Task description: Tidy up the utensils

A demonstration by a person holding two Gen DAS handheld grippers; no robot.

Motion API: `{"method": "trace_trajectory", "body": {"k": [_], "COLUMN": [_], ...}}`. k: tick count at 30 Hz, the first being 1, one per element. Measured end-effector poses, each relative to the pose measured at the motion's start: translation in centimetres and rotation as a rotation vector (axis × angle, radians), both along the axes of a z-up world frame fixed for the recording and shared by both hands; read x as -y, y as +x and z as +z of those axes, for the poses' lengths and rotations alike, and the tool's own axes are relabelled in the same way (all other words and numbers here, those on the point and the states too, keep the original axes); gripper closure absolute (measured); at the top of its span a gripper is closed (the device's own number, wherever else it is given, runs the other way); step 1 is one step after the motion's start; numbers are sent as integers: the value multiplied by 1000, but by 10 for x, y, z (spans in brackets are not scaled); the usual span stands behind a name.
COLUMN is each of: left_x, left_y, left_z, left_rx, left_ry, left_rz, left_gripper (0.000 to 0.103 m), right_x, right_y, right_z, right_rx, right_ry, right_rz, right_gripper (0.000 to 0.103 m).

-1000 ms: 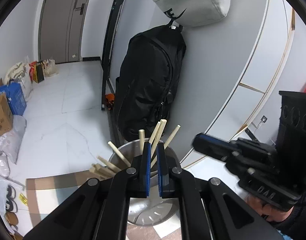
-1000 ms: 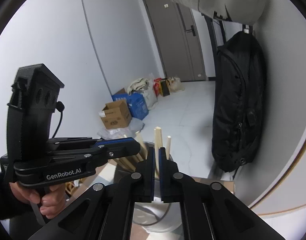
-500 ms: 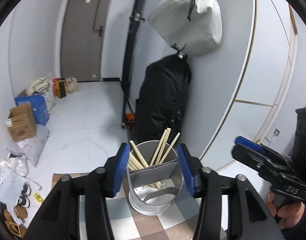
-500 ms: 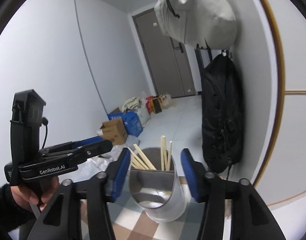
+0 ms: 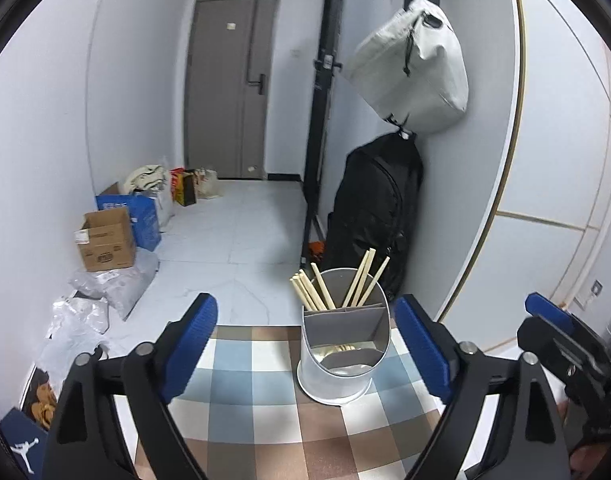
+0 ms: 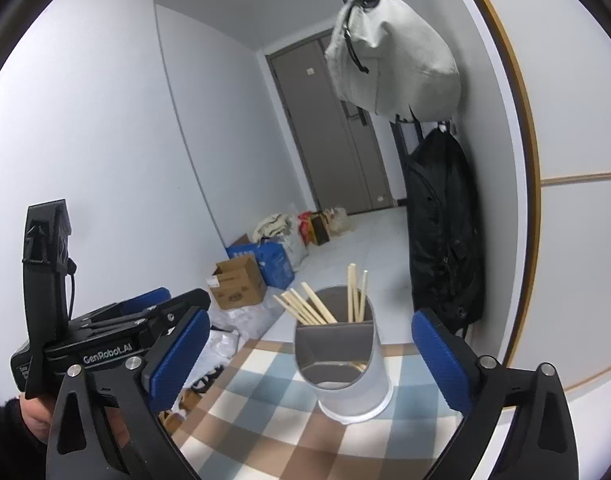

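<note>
A metal utensil holder (image 5: 341, 364) with grey dividers stands on the checkered tablecloth (image 5: 265, 412). Several wooden chopsticks (image 5: 337, 284) stand in its rear compartments. It also shows in the right wrist view (image 6: 347, 364), with the chopsticks (image 6: 325, 304) leaning left and upright. My left gripper (image 5: 305, 344) is open and empty, drawn back from the holder. My right gripper (image 6: 309, 356) is open and empty, also back from it. The left gripper shows at the left of the right wrist view (image 6: 153, 308), the right gripper at the right of the left wrist view (image 5: 553, 320).
A black backpack (image 5: 373, 216) and a grey bag (image 5: 413, 68) hang on the wall behind the table. Cardboard and blue boxes (image 5: 109, 232) and plastic bags lie on the floor to the left. The table's far edge runs just behind the holder.
Both grippers went from shut above the chopsticks to wide open, and both drew back and away from the holder, which now stands whole in view.
</note>
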State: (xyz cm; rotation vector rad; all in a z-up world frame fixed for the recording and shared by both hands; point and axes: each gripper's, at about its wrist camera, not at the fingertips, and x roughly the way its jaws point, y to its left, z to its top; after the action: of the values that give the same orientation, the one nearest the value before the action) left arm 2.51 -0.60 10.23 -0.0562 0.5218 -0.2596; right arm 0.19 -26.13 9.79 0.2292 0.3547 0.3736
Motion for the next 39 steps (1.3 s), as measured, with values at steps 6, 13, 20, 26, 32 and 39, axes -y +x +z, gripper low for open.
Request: {"method": "trace_trajectory", "body": {"k": [6,13,20,26,32,39], "left_x": [-5,-6,-4,-5,-3,-3], "left_y": [-15,-25,-34,-35,-38,-38], "left_z": [7,9,7,4,3,3], "left_rx": [29,49,53,43,45,41], "left_ry": [-15,-7,10,0,7,1], "left_rz": [43,54,63,69,66,78], "left_gripper": [6,6,6,6,6,6], "right_x": [-2,-5,-8,-9,-10,-8], "right_y": [-18,-29,-35,-38,-38,-40], "right_z": [3,4,4,4,6,5], "right_rx": [22,29,31,30,31,30], "right_ry": [1,-10,-21,-27,-34,-29], "right_rz": [-9,-17,-18,-20,-24,-27], "right_gripper": [0,0,0,0,0,0]}}
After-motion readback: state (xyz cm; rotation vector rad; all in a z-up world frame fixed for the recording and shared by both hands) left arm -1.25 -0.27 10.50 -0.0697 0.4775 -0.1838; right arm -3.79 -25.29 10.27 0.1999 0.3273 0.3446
